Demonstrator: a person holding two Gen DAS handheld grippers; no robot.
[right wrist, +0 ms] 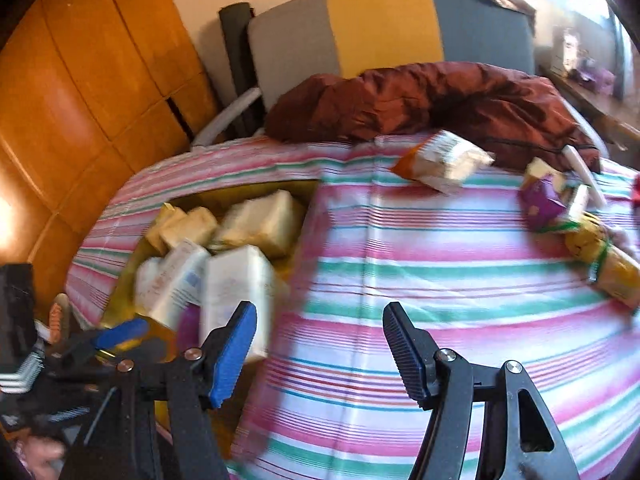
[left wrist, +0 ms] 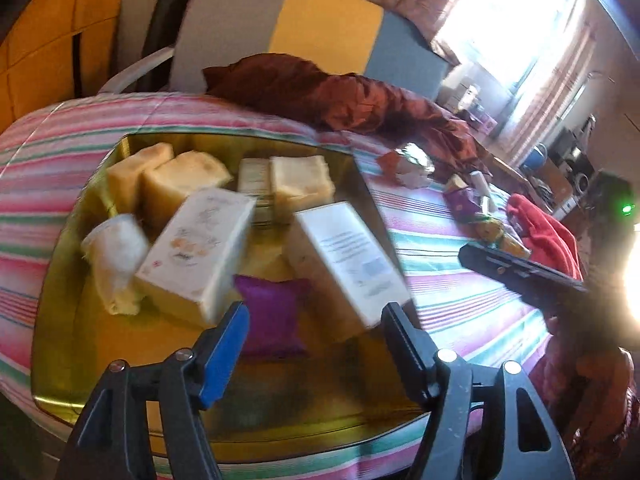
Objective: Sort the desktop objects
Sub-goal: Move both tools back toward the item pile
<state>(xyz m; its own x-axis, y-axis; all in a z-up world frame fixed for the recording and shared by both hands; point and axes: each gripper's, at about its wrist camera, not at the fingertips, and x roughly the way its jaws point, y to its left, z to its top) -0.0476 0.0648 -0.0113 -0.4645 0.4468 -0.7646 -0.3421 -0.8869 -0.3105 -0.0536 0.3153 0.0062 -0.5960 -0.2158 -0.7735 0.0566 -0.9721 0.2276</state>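
Note:
A gold metal tray (left wrist: 64,344) lies on a striped cloth (left wrist: 448,280). It holds two white boxes (left wrist: 196,256), several pale yellow packets (left wrist: 180,180), a white cup (left wrist: 116,248) and a purple pouch (left wrist: 272,316). My left gripper (left wrist: 316,336) is open and empty just above the purple pouch. My right gripper (right wrist: 320,336) is open and empty over the striped cloth (right wrist: 440,280), right of the tray (right wrist: 120,304). Loose on the cloth are an orange and white packet (right wrist: 444,160), a purple packet (right wrist: 540,200) and a yellow packet (right wrist: 600,256).
A dark red jacket (right wrist: 440,100) lies at the far edge. A grey, yellow and blue headboard (right wrist: 384,24) and an orange wardrobe (right wrist: 80,80) stand behind. Red fabric (left wrist: 544,236) lies at the right. The right gripper's body (left wrist: 520,272) shows in the left wrist view.

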